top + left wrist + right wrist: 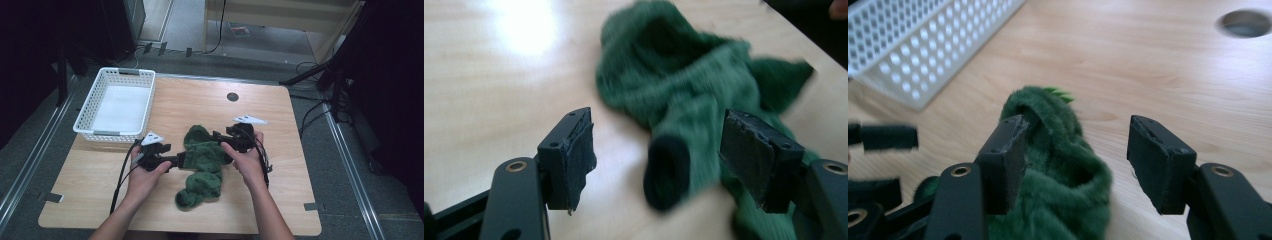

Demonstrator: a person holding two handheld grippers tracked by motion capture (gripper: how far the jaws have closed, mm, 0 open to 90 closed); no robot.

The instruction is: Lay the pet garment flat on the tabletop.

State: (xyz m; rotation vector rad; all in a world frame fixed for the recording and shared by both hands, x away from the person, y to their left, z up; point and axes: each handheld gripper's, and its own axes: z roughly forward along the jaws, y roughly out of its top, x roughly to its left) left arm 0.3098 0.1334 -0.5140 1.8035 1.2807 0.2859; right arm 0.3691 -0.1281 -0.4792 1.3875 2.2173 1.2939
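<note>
Grippers, left [181, 160] and right [218, 136], both agape, flank our green garment [202, 165] mid-table; next we clamp its edges, probably to fold.

You are working with two grippers, left gripper [181, 160] and right gripper [216, 135], one green garment [204, 160], and one white basket [90, 131] sitting on the surface [280, 165].

A fuzzy dark green sock [202, 165] lies on the light wood counter [290, 150], near the middle and a bit toward the front edge. It is soft and all bunched up, bent into a curvy shape. One rounded end points toward the far side, and the other end curls down near the front. In the left gripper view the green sock [684, 95] has a dark rolled cuff [667, 172] with a round opening.
</note>
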